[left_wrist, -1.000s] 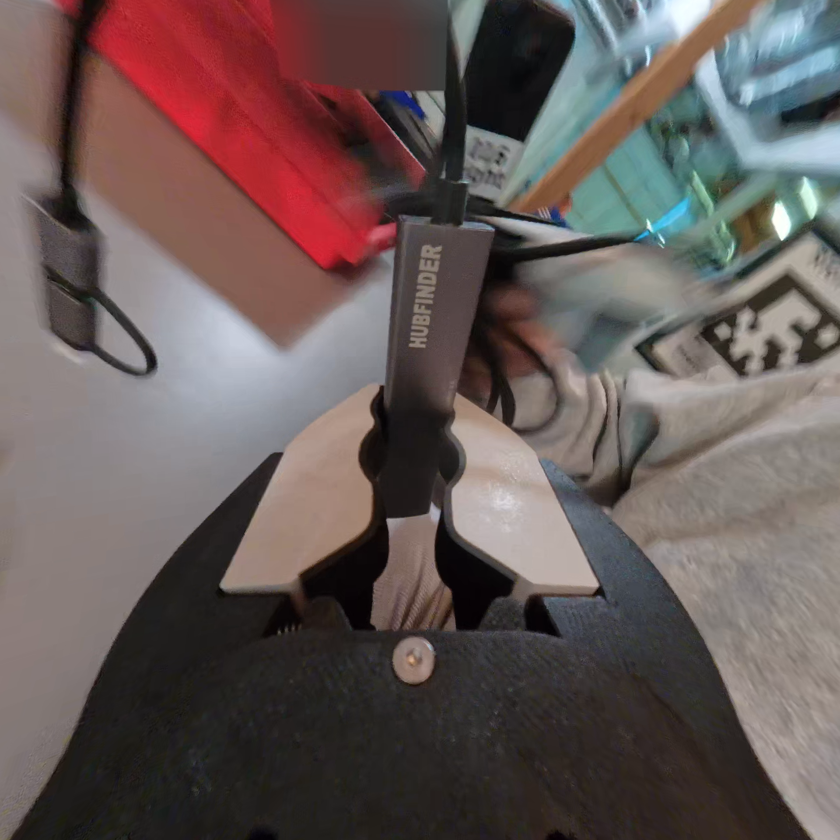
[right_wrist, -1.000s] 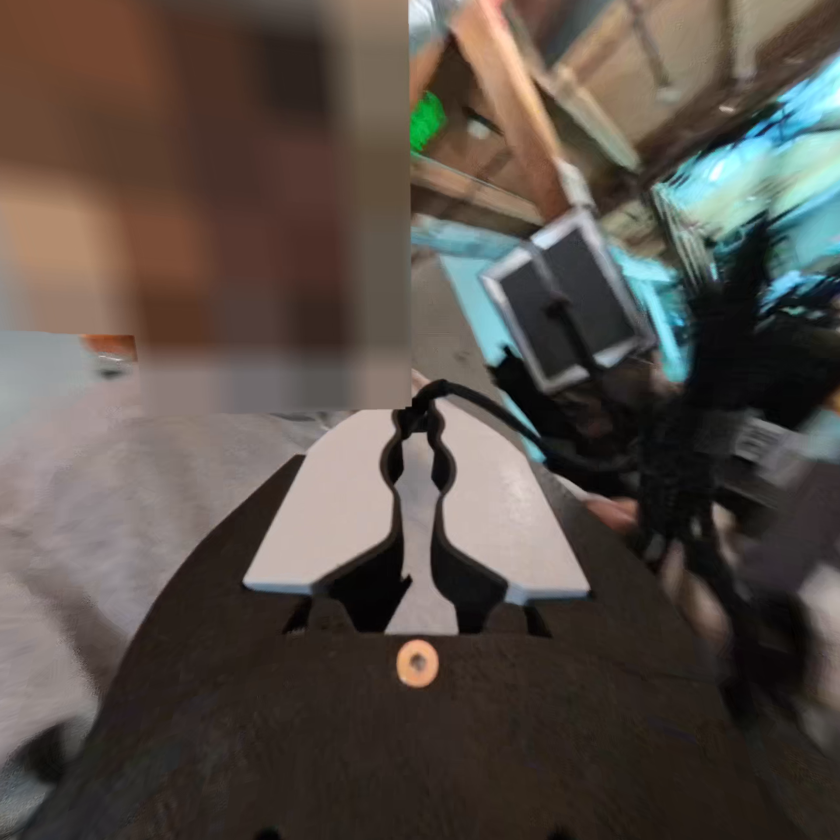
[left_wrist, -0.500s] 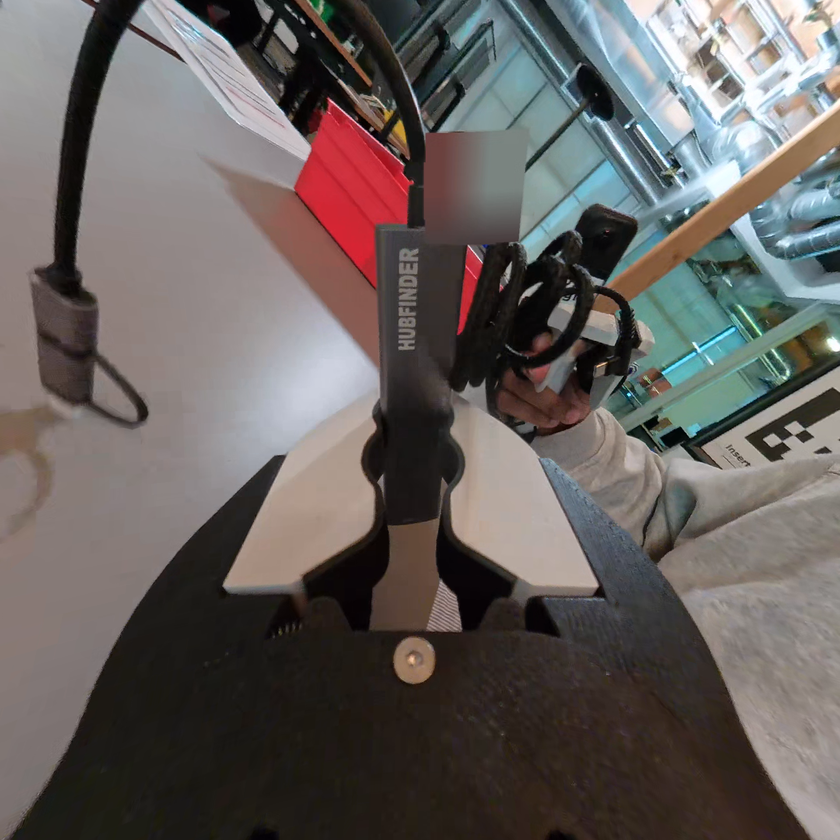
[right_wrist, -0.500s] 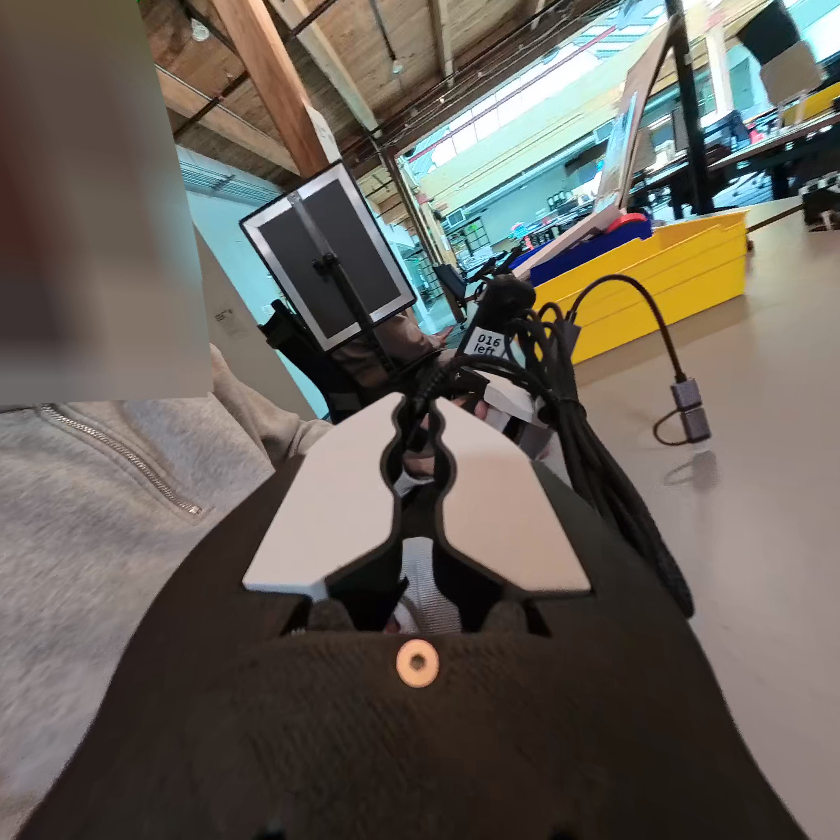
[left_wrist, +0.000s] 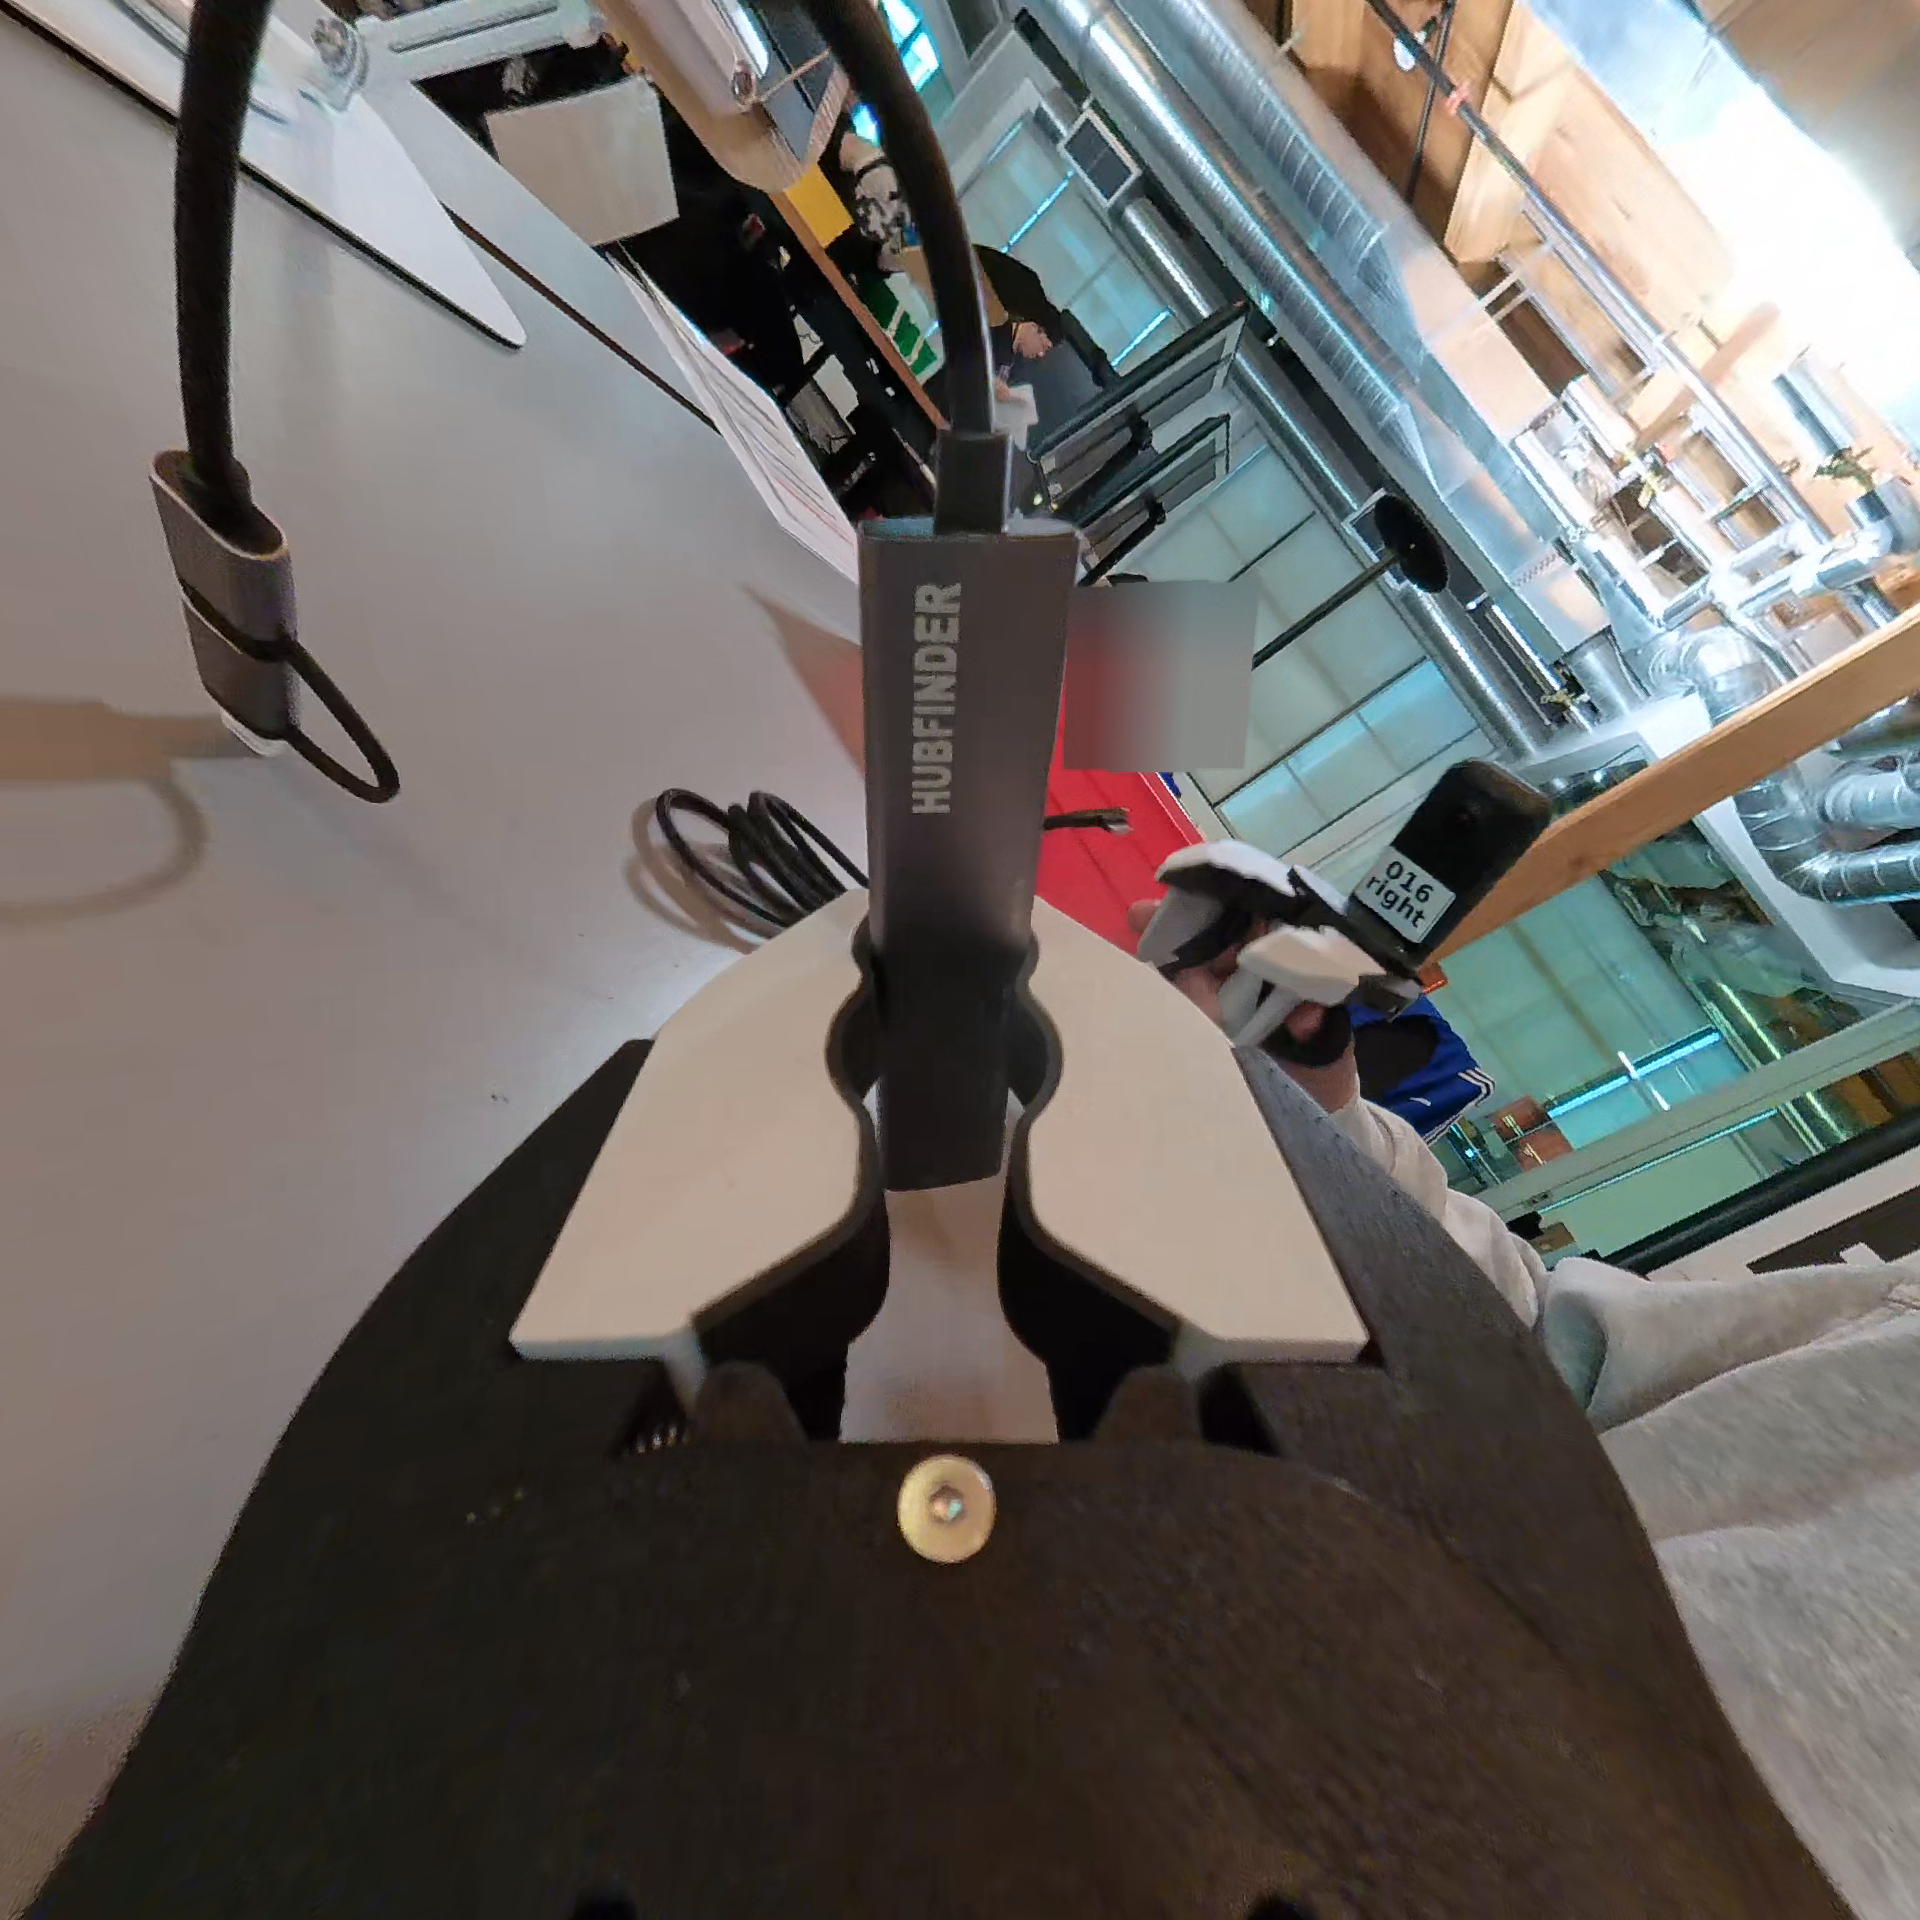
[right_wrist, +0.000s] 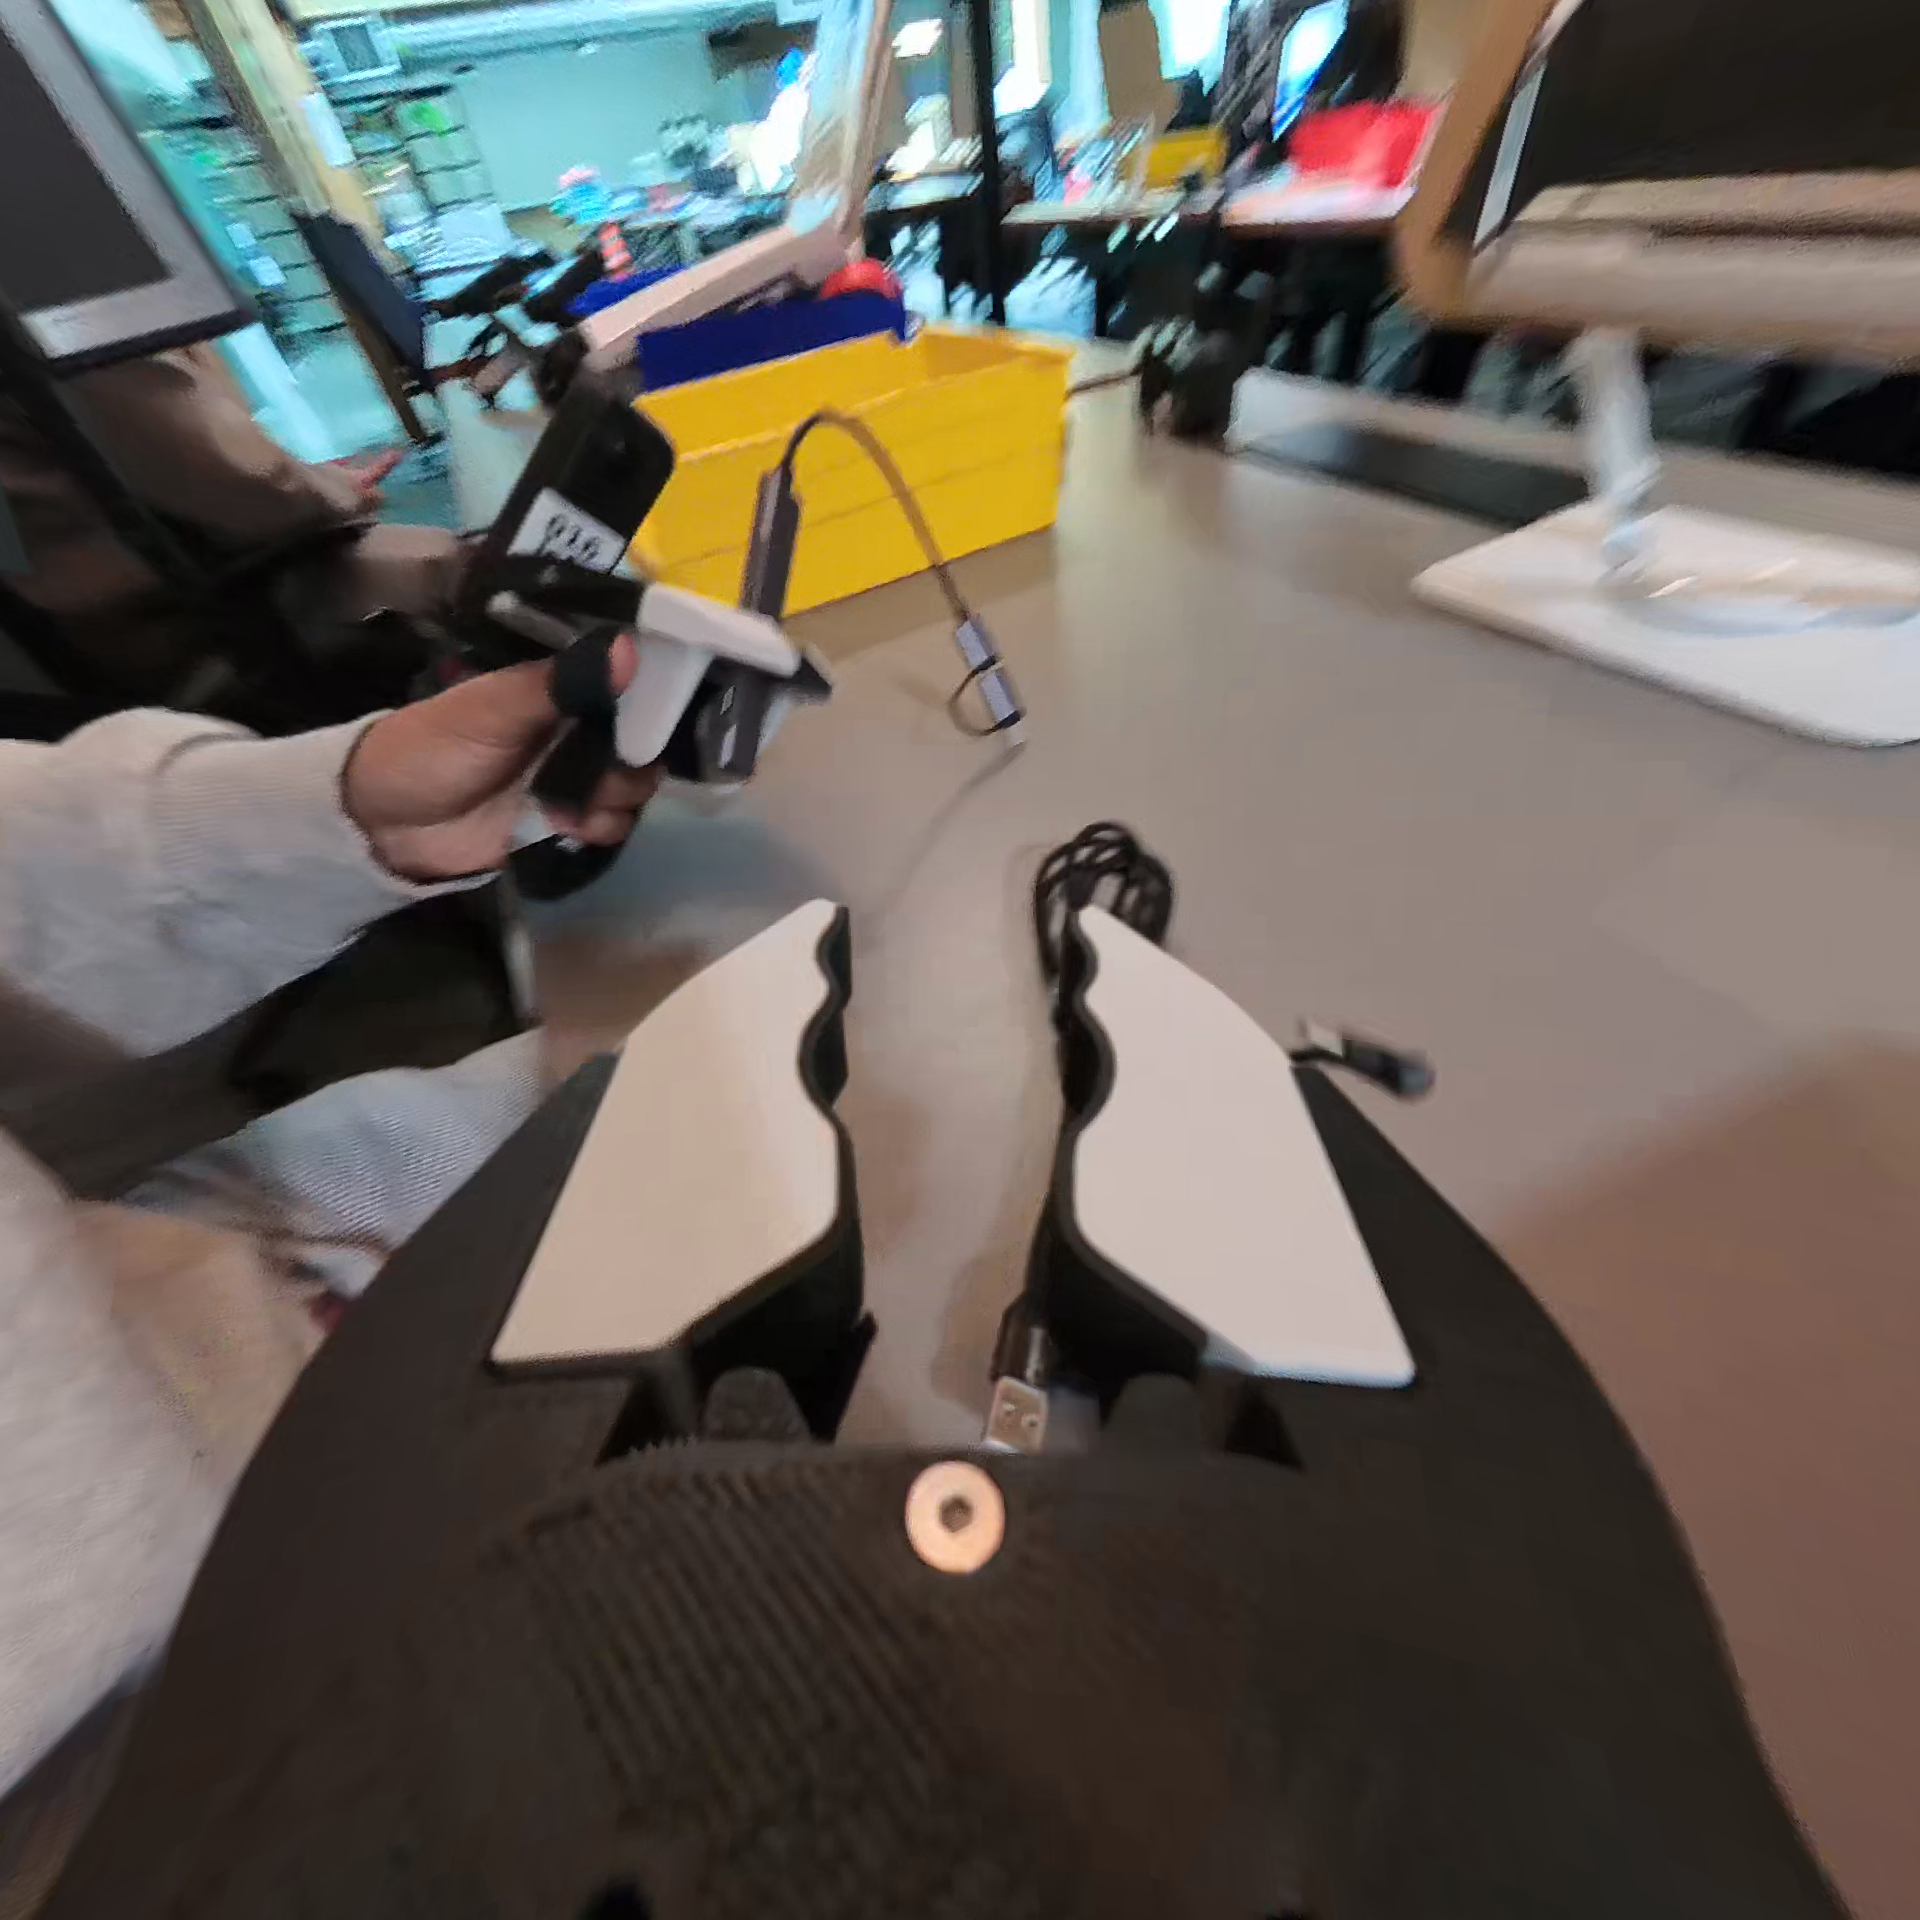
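Observation:
My left gripper (left_wrist: 948, 935) is shut on a dark grey USB hub (left_wrist: 961, 810), which stands up between the pads above the table. The hub's thick black cord (left_wrist: 208, 260) arches over to a grey plug (left_wrist: 223, 613) that touches the table at the left. The right wrist view shows the same hub (right_wrist: 769, 540) in that gripper. My right gripper (right_wrist: 956, 920) is open and empty just above the table. A coiled black cable (right_wrist: 1107, 883) lies on the table past its right finger, with one USB plug (right_wrist: 1013, 1408) under the jaws. The coil also shows in the left wrist view (left_wrist: 748, 852).
A yellow bin (right_wrist: 883, 457) stands at the back of the beige table (right_wrist: 1455, 831). A white monitor stand base (right_wrist: 1683, 613) is at the right. A red bin (left_wrist: 1101, 862) sits behind the hub. A person's grey sleeve (right_wrist: 166, 852) is at the left. One gripper's finger ends stand about 15 cm off the other's.
My right gripper was shut on the coiled black cable; it has opened and the cable now lies on the table. My left gripper has kept hold of the hub throughout.

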